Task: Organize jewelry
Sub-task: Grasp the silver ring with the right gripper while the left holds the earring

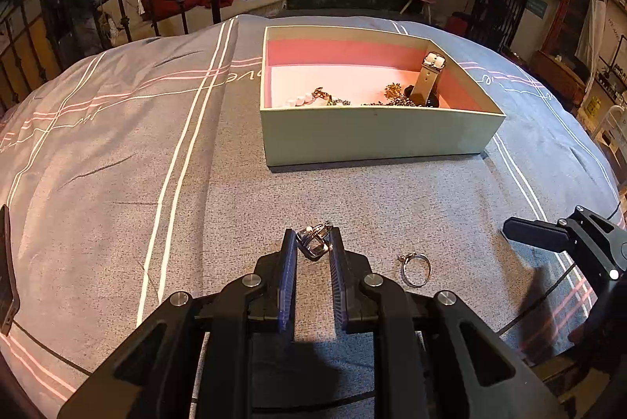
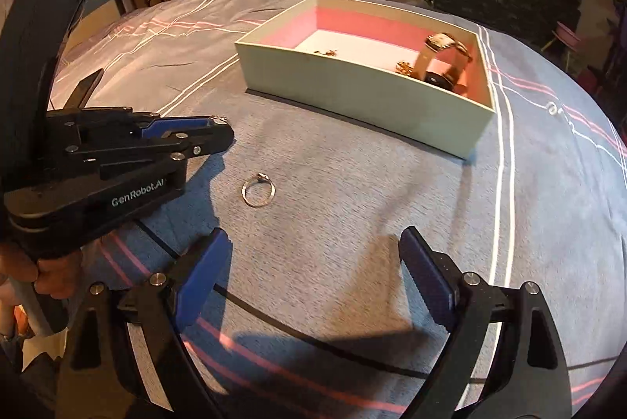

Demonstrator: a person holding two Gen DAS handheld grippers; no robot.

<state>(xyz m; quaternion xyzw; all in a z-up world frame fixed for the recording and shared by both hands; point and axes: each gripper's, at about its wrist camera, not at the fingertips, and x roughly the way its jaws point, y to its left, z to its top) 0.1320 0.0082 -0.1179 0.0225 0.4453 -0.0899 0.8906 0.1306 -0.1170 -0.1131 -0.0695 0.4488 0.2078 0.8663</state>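
The left gripper (image 1: 313, 242) is clamped on a silver ring (image 1: 313, 243) above the bedspread (image 1: 117, 145). The right gripper (image 2: 313, 262) gapes. A second ring (image 2: 258, 190), near the bedspread's near edge, looks light, stiff and slippery; pinch across its band.

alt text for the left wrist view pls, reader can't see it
The left gripper is closed on a silver ring just above a grey striped bedspread. A second ring lies on the fabric to its right, and an open box with a pink lining holds a watch and other jewelry.

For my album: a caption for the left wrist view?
Left gripper shut on a silver ring, pale box beyond.
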